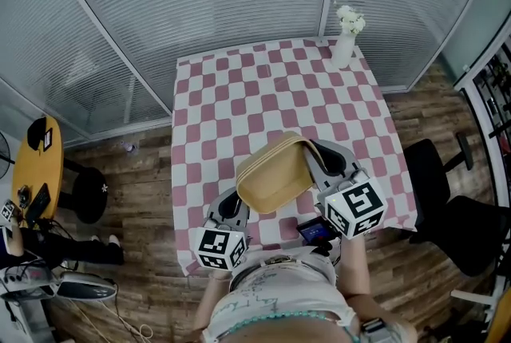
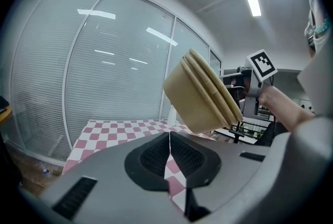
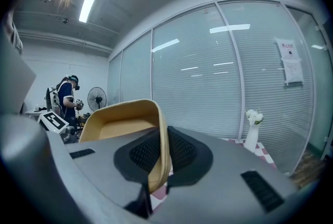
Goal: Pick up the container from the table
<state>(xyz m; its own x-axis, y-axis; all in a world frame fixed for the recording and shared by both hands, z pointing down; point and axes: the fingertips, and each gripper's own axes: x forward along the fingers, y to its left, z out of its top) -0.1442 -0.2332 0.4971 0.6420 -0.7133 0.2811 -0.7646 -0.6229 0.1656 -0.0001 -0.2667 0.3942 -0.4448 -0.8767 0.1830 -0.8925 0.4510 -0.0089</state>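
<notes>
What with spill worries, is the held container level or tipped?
Tipped: the tan container hangs slanted, rim pinched by the right hand-held gripper, its empty inside facing sideways.

We see two matching tools. The left gripper (image 2: 170,139) has broad, smooth grey jaws, each set with a black pad (image 2: 154,157) of fine ribbing and, farther back, a dark rectangular slot (image 2: 77,195). The right gripper (image 3: 161,137) is built the same way, with grey shells, black ribbed pads (image 3: 183,151) and a slot (image 3: 258,190). Each carries a white cube printed with black square markers, the left cube (image 1: 221,247) and the right cube (image 1: 355,208). A small dark screen (image 1: 316,232) with a bluish glow sits near the right cube. The person wears a pale top (image 1: 275,293) with thin teal line print, and what may be a watch (image 1: 372,325) on the right wrist.
</notes>
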